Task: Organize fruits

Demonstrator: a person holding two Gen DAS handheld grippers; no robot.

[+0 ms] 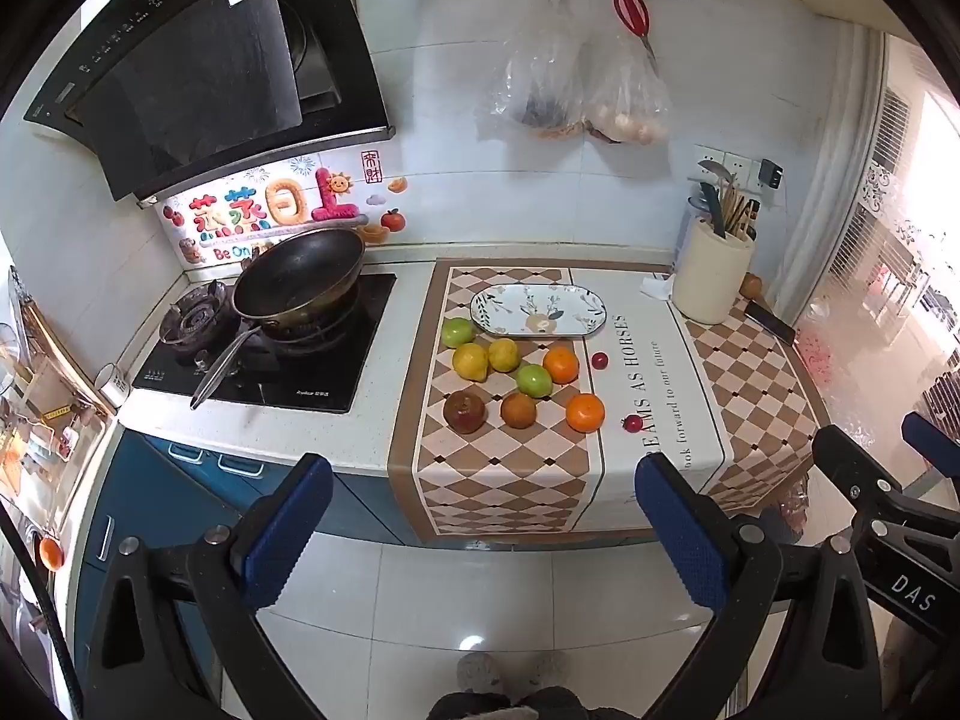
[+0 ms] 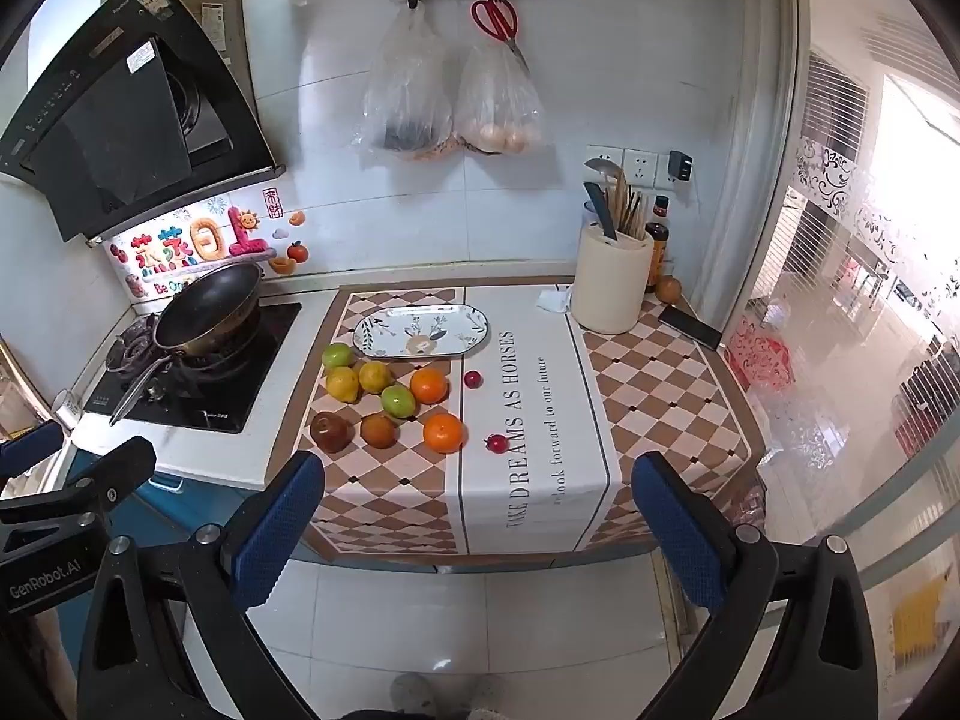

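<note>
Several fruits lie loose on the checked cloth [image 1: 504, 480]: two green ones [image 1: 458, 332] [image 1: 534, 380], two yellow ones [image 1: 470, 361], two oranges [image 1: 561, 364] [image 1: 585, 412], a dark red apple [image 1: 464, 411], a brown fruit [image 1: 518, 410] and two small red fruits [image 1: 599, 360] [image 1: 632, 423]. Behind them rests an empty oval patterned plate [image 1: 538, 311] [image 2: 420, 331]. My left gripper [image 1: 480, 531] hovers open in front of the counter, well short of the fruit. My right gripper [image 2: 477, 531] is open too, beside it, nothing between its blue pads [image 2: 678, 540]. The nearest orange [image 2: 444, 432] sits ahead of it.
A wok [image 1: 298, 279] sits on the gas hob [image 1: 264, 354] at the left. A cream utensil holder [image 1: 711, 279], a phone [image 2: 690, 327] and a sauce bottle [image 2: 658, 243] stand at the back right. Plastic bags [image 2: 444, 102] and red scissors [image 2: 495, 18] hang on the wall. Tiled floor [image 2: 480, 618] lies below.
</note>
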